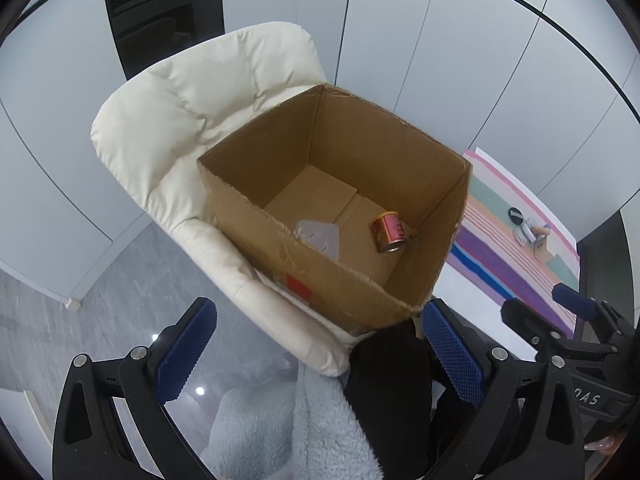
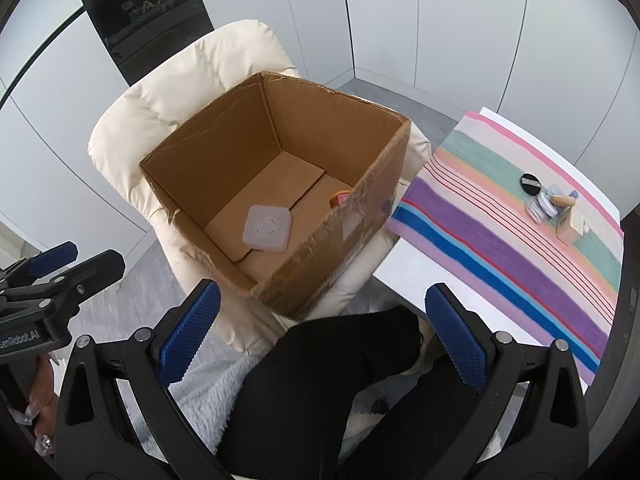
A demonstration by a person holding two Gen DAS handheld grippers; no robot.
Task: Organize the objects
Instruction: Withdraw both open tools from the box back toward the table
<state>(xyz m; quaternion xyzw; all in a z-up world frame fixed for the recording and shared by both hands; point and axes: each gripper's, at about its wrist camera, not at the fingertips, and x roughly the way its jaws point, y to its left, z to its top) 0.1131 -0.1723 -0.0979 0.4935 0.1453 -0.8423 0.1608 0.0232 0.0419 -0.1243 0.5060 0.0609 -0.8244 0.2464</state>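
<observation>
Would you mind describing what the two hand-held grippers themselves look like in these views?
Both match. The left hand-held gripper and the right hand-held gripper have black plastic frames with triangular cut-outs and silver screw heads. Each finger carries a blue pad with a knurled face and a saw-toothed edge. White lettering marks the bodies, only partly legible. No cables show.

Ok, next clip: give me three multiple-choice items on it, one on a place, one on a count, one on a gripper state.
1. Where does the cardboard box sit?
A. on the cream chair
B. on the striped cloth
C. on the floor

2. How many things lie in the box?
A. none
B. two
C. five

3. The right gripper is:
A. shut on the can
B. shut on the plastic lid
C. open

Answers: 1 A, cushions show under and behind the box; 2 B, the can and the lid; 3 C, fingers apart, nothing between.
</observation>
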